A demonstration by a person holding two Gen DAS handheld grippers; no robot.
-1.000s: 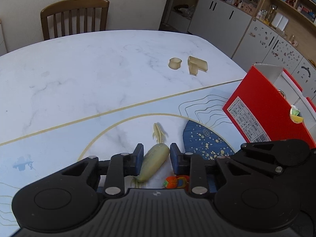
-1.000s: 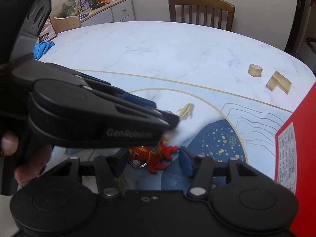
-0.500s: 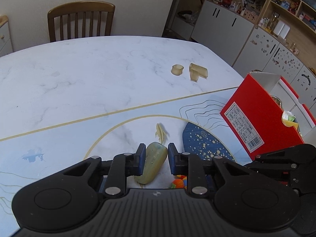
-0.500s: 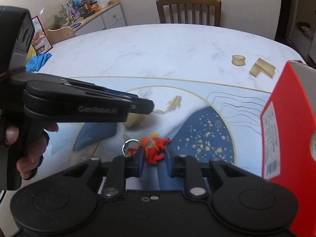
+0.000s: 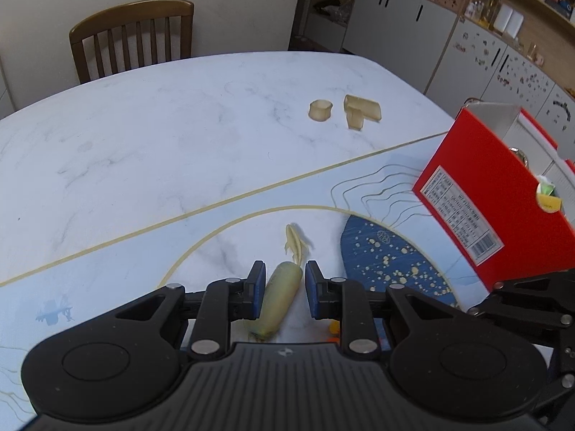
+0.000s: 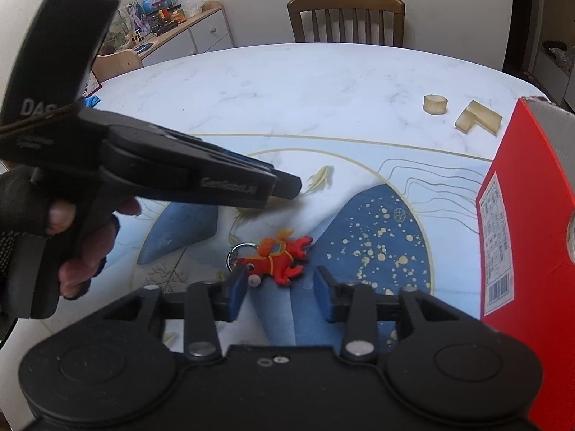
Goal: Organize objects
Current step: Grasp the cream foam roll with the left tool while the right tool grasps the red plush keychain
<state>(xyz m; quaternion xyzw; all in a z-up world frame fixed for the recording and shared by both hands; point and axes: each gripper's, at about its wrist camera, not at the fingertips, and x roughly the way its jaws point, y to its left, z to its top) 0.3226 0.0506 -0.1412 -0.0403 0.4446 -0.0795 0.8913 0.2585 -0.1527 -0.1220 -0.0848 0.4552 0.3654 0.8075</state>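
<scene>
My left gripper [image 5: 285, 289] – jaws narrow, pale radish toy [image 5: 277, 296] between pads, lifted off table [image 5: 151, 151]. My right gripper [image 6: 280, 292] – jaws just reopened, nothing gripped; red keychain figure [image 6: 276, 260] lies between fingertips. Red box [image 6: 521, 215] at 3 o'clock.

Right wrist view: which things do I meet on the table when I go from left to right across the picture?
left gripper → pale fish figure → red toy keychain → small ring-shaped block → L-shaped block → red box
</scene>
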